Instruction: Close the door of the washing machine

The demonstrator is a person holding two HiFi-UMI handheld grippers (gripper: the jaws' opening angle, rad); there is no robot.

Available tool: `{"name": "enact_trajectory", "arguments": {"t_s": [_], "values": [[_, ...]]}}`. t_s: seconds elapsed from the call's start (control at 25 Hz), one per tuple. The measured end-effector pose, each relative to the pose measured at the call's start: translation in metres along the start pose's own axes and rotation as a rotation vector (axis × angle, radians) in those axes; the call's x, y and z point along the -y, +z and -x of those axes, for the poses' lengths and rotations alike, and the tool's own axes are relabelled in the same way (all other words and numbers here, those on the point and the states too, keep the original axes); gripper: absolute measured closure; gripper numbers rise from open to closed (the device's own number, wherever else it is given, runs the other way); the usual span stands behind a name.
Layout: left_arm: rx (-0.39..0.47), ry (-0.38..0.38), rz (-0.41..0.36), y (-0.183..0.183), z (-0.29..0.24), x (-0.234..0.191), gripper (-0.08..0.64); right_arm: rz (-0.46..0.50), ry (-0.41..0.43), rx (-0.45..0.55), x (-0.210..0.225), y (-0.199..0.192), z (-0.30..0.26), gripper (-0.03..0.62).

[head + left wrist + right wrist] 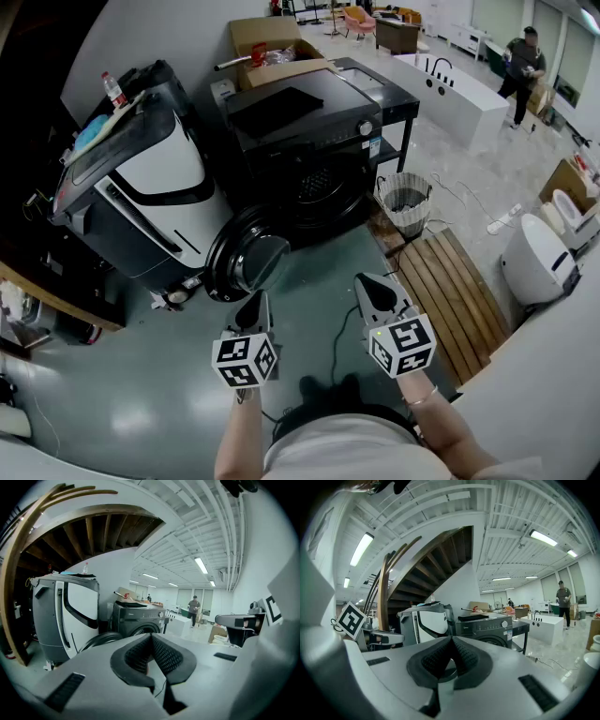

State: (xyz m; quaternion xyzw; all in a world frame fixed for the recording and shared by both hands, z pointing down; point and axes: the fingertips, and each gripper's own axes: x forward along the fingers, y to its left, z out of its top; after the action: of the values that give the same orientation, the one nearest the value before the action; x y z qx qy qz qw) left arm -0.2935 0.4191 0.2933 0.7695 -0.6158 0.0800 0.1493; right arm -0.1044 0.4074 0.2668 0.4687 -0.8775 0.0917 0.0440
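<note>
A black front-loading washing machine (309,141) stands ahead of me, its round glass door (248,265) swung open toward the left, low over the floor. In the head view my left gripper (256,307) hovers just below that door, jaws shut and empty. My right gripper (375,291) is to the right, in front of the drum opening (319,187), also shut on nothing. The machine (136,620) and door edge (101,641) show past the left gripper's (151,637) tips, and the machine (487,625) past the right gripper's (451,641).
A large white and grey appliance (141,178) stands left of the washer. A wire basket (405,202) and a wooden slatted mat (455,286) lie on the right. A cardboard box (272,47) sits behind the washer. A person (520,66) stands far back right.
</note>
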Motion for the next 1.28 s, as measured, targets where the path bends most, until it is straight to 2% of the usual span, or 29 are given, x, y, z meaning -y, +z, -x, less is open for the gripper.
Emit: {"name": "enact_trajectory", "arguments": {"t_s": [0.36,0.76,0.84,0.96,1.28], "values": [[-0.005,0.037,-0.016,-0.004,0.001,0.018,0.537,-0.054,0.018,-0.011,0.018,-0.007,0.017,0.586],[-0.02,0.059,-0.053,-0.012,0.0,0.039,0.531,-0.045,-0.038,-0.004,0.044,-0.01,0.034,0.584],[-0.022,0.064,-0.055,-0.014,0.001,0.041,0.513,-0.051,-0.032,-0.012,0.046,-0.012,0.036,0.548],[-0.03,0.078,-0.052,-0.016,0.001,0.043,0.458,-0.064,-0.017,-0.019,0.049,-0.014,0.037,0.538],[-0.055,0.106,-0.05,-0.029,0.0,0.046,0.373,-0.088,-0.004,-0.039,0.055,-0.025,0.04,0.515]]}}
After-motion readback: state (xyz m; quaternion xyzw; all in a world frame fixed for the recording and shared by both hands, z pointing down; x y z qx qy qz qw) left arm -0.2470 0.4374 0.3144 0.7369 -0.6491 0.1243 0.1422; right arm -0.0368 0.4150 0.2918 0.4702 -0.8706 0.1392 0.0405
